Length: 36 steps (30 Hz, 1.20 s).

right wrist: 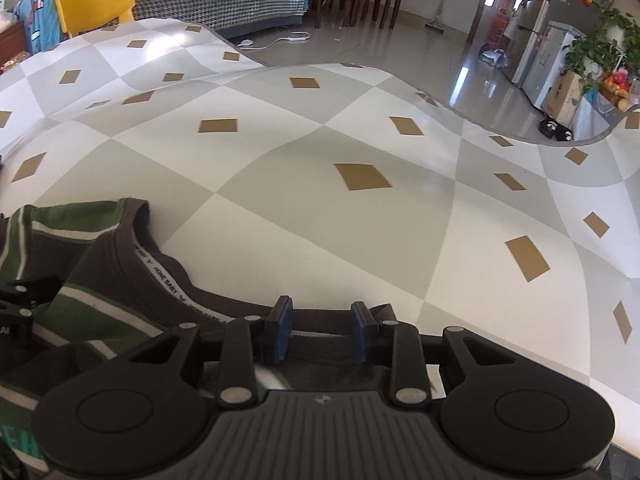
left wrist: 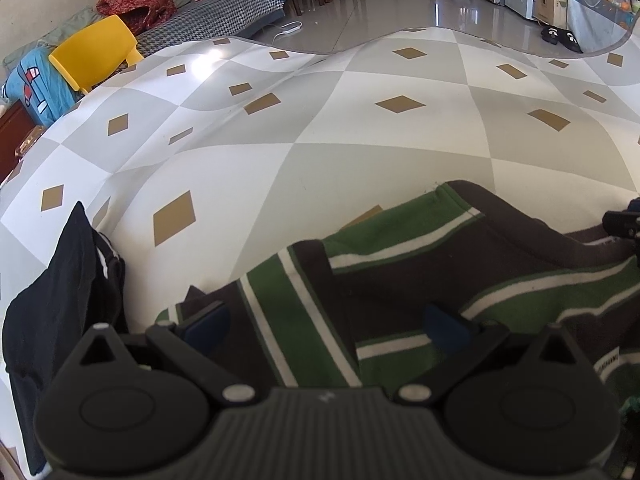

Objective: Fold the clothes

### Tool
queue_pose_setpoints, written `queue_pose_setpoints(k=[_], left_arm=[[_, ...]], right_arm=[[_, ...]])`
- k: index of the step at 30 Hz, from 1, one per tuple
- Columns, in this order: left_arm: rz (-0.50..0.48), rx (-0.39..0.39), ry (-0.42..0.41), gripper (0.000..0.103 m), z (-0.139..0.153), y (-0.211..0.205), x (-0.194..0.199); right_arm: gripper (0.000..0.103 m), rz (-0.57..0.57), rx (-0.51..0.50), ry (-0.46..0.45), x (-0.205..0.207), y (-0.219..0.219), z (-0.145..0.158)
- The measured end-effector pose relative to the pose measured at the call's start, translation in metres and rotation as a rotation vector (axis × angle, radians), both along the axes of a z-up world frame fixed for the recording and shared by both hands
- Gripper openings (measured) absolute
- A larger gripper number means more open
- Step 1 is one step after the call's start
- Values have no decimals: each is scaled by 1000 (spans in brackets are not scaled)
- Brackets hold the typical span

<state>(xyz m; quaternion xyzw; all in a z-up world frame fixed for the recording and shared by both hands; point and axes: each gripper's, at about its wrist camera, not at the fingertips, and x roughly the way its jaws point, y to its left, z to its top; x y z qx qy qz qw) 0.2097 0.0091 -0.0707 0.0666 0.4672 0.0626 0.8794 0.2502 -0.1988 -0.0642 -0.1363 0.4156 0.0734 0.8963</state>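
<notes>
While over striped shirt | left hand-held gripper wide open

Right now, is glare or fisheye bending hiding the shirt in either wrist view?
Left wrist: glare only on the far tablecloth, striped shirt evenly lit and sharp. Right wrist: glare on tablecloth and floor; table edge bends, collar clear.
</notes>
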Motion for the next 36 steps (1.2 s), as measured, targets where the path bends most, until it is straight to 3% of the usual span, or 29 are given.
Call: queue_pose_setpoints(k=[10, 15, 27, 36], left_arm=[[-14, 5, -23, 103, -2, 0, 8], [6, -26, -18, 103, -3, 5, 18], [-3, 7, -80, 103, -7, 0, 43], [47, -48, -73, 103, -9, 8, 64]], right_arm=[[32, -149, -15, -56, 16, -18, -2], [32, -210, 47, -32, 22, -25, 1], [34, -201, 182, -17, 11, -40, 18], [35, -134, 205, 43, -21, -49, 27]])
